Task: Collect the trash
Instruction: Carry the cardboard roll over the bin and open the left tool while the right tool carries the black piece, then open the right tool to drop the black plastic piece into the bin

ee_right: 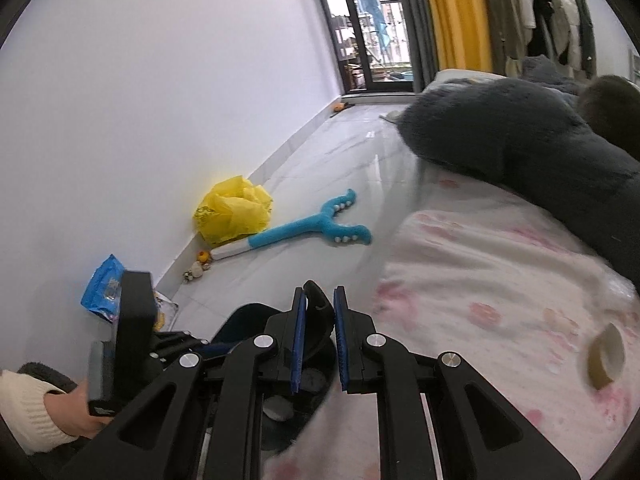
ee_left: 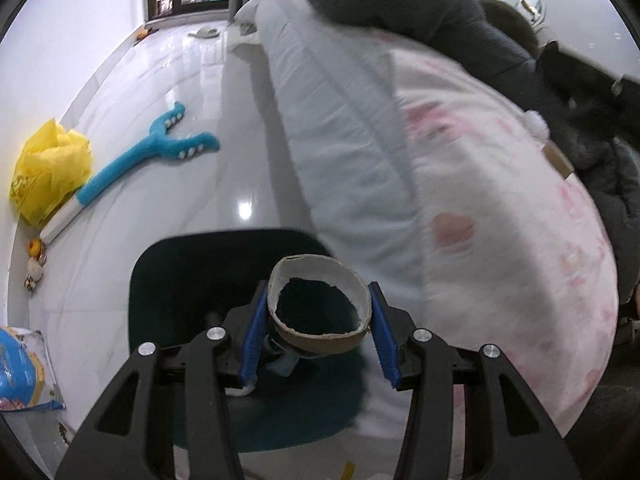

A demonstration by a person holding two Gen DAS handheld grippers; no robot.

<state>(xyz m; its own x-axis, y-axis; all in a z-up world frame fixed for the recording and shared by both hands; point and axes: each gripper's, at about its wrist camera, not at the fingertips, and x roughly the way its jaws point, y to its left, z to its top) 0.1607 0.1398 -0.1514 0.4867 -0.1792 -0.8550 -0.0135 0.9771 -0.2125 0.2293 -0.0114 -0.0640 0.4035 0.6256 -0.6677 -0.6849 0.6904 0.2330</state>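
Presently the left gripper [ee_left: 318, 334] is clamped on a cardboard tape core [ee_left: 318, 308], blue pads [ee_left: 252, 338] pressed to its outer wall on both sides, the open end facing up the wrist camera. It hangs over a dark teal bin [ee_left: 168, 280] that stands on the floor just beside the bed.

Handling estimate: the core looks light, thin-walled, rough-edged. Stiff enough around the hoop but likely to go oval if squeezed hard; grip across the outer wall, as now, seems right. Not slippery, not fragile.

A second cardboard ring [ee_right: 606, 354] lies on the pink floral quilt [ee_right: 500, 280], well apart from the grippers; probably the next item. It stands tilted on soft bedding, so it may roll or sink when touched.

The right gripper [ee_right: 320, 340] has its tongs nearly together, pinching what appears to be the dark rim of the bin [ee_right: 318, 304]; I cannot tell this for certain. The person's hand [ee_right: 80, 408], in a cream cuff, shows at lower left in the right wrist view.

Surface and room, left to right: white wall; blue packet [ee_right: 100, 288], yellow plastic bag [ee_right: 232, 212] and a blue foam toy [ee_right: 304, 228] on glossy pale tile floor [ee_left: 192, 72]; dark grey plush blanket [ee_right: 500, 136] on the bed; balcony door, yellow curtain and hanging clothes at the far end.
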